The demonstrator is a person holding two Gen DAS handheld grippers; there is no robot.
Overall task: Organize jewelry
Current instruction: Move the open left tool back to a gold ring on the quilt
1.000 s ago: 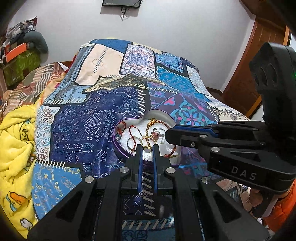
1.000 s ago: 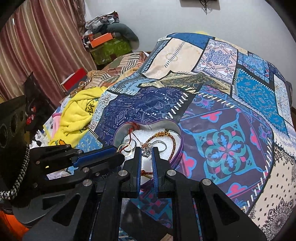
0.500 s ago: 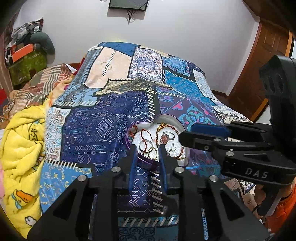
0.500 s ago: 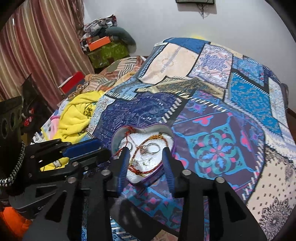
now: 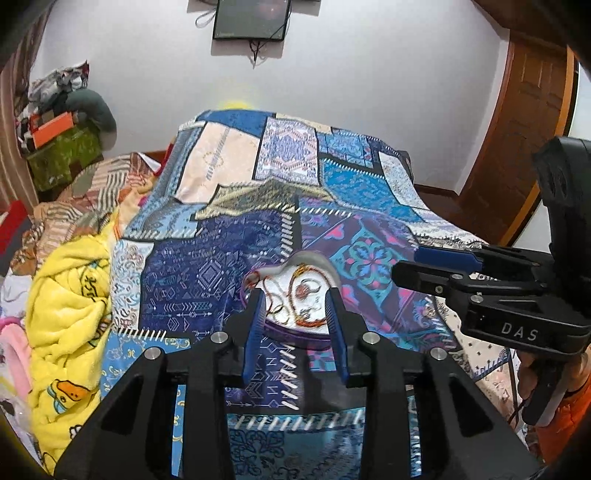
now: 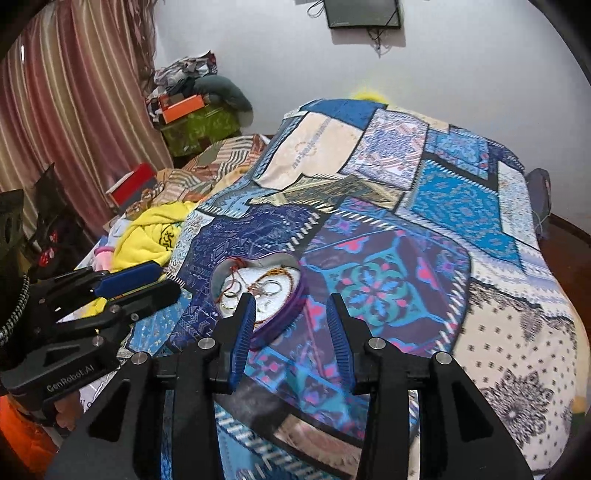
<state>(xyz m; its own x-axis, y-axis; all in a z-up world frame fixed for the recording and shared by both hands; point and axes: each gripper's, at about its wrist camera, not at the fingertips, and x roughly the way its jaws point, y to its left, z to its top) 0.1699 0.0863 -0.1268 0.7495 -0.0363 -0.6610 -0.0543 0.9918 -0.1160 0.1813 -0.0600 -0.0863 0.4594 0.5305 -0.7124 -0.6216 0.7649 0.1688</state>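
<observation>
A purple heart-shaped box [image 5: 314, 339] with a white lining lies on the patchwork bedspread [image 5: 207, 273]. It holds several bracelets, rings and red and gold bead strands [image 5: 301, 291]. My left gripper [image 5: 295, 299] is open and empty, raised just in front of the box, framing it. My right gripper [image 6: 291, 302] is open and empty, raised in front of the box [image 6: 291, 306], which sits left of its middle. Each gripper shows in the other's view: the right one [image 5: 436, 266] and the left one [image 6: 144, 284], both with jaws apart.
A yellow blanket [image 5: 70, 306] lies bunched at the bed's left edge. A green box with an orange box and clothes [image 5: 62, 147] stands at the far left by the curtain [image 6: 74, 129]. A wooden door [image 5: 517, 147] is on the right. A dark screen [image 5: 251, 18] hangs on the wall.
Both grippers went from shut to open and pulled up and back from the heart-shaped box. The jewelry stays in the box.
</observation>
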